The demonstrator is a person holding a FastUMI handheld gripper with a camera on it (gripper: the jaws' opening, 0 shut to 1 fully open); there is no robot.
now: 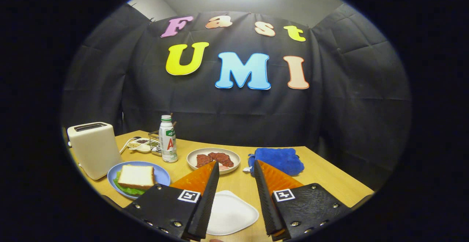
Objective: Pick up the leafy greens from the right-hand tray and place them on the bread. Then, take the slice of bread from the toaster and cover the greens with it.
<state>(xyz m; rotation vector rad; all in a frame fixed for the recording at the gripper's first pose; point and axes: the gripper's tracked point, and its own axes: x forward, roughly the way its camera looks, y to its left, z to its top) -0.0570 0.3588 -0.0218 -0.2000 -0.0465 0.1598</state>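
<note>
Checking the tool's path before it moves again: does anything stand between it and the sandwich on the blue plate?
Nothing visible does. The open tool holds nothing; the white bread slice on green lettuce lies on the round blue plate, just beside the tool's left finger, bare wooden table around.

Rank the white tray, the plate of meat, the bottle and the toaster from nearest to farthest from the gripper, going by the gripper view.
The gripper is open, holding nothing.
1. White tray: between the fingers, empty.
2. Plate of meat: just beyond the fingertips, ahead.
3. Bottle: farther back, left of that plate.
4. Toaster: far left at the table's edge; its depth against the bottle is too close to call.
</note>
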